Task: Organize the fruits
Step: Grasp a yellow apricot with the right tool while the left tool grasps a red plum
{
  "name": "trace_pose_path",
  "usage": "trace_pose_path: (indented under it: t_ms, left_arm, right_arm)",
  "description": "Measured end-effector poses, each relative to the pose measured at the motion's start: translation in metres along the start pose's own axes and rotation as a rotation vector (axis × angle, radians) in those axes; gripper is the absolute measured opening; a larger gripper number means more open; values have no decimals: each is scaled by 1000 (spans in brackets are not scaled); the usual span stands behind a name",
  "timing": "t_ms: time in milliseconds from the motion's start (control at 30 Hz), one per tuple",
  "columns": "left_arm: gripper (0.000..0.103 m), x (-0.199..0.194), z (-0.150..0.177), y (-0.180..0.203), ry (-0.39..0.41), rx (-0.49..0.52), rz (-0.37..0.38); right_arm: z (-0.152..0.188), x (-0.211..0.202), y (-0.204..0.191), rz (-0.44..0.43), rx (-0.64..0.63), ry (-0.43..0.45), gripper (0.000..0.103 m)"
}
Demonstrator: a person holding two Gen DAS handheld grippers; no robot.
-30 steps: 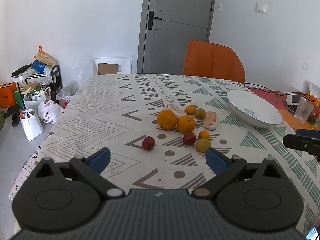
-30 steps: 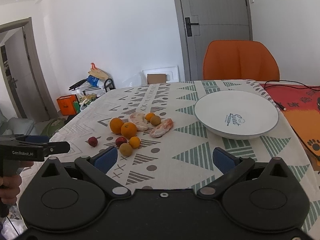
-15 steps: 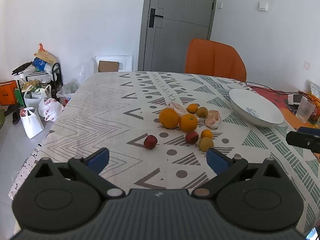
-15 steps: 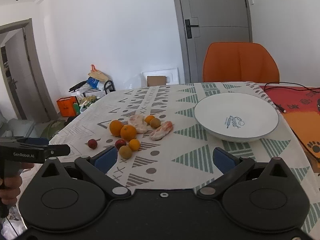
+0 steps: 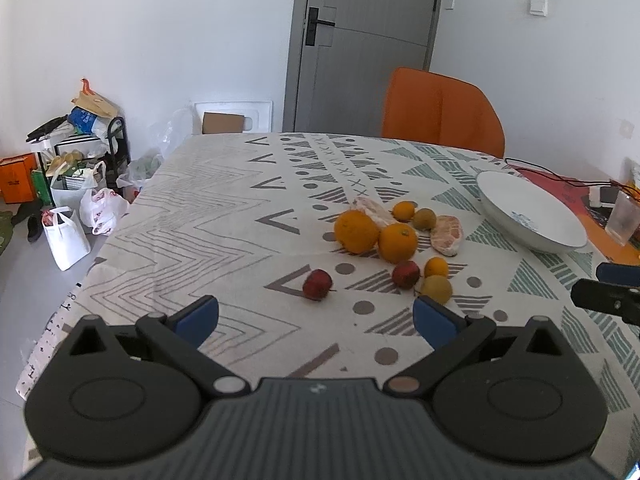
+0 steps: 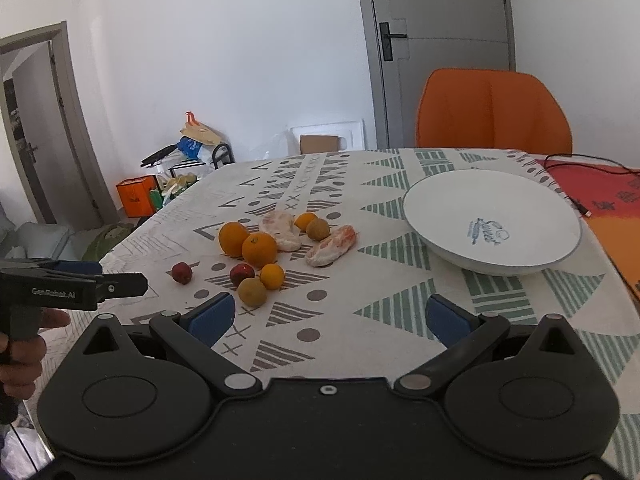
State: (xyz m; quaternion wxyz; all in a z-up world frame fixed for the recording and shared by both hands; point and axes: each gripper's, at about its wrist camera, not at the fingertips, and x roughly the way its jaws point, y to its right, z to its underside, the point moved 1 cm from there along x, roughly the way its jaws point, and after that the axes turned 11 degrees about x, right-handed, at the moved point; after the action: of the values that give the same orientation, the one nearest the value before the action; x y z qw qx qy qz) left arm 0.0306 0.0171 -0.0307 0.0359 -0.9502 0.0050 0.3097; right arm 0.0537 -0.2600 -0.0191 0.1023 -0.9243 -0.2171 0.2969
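Observation:
A cluster of fruit lies mid-table: two big oranges [image 5: 357,231] [image 6: 259,248], small tangerines [image 5: 436,267], brownish round fruits [image 6: 252,291], two peeled pomelo pieces [image 6: 332,245], and two red fruits, one [image 5: 317,284] apart at the left. An empty white bowl [image 5: 532,220] [image 6: 492,220] stands to the right of them. My left gripper [image 5: 316,318] is open, low near the front edge, just short of the lone red fruit. Open too, my right gripper [image 6: 328,316] hovers before the bowl and the fruit. Neither holds anything.
A patterned cloth covers the table [image 5: 208,216]. An orange chair [image 5: 440,112] stands at the far side. A red mat with cables [image 6: 600,196] and a plastic cup [image 5: 622,220] lie at the right. Bags and a rack [image 5: 76,184] clutter the floor at the left.
Both grippers have edged forward toward the fruit and stayed open. The fruit and the bowl have not moved.

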Motion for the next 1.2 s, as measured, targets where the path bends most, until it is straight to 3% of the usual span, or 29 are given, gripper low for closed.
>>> trace_pose_path:
  t_ms: [267,367,433,767,1000,1100,1200]
  left_arm:
    - [100,14,-1,-10,8,-29,15]
    - [95,19,-2,-9,14,-24,20]
    - [89,24,-1,-10,10,-29,28]
    - [67,47,-3,-11,0,-36,54]
    - [61,62,-3,-12,-10,-40,69]
    - [51,69,-2,-15,-18,-54,76]
    - [32,71,-2,-16,-13,-55,83]
  right_arm:
    - [-1,22,-5,-35,-4,-32,103]
    - [-1,31,-6,-52,7,-49,101]
    - [0,36,-9,-57,2,-54,94]
    - [2,62,-15,-102,10,-101,77]
    - [3,78,-22,-133,13,-141,67]
    - [3,85,-28,-141,5,-150,64]
    - [4,93,-33,-134,1,-164,57]
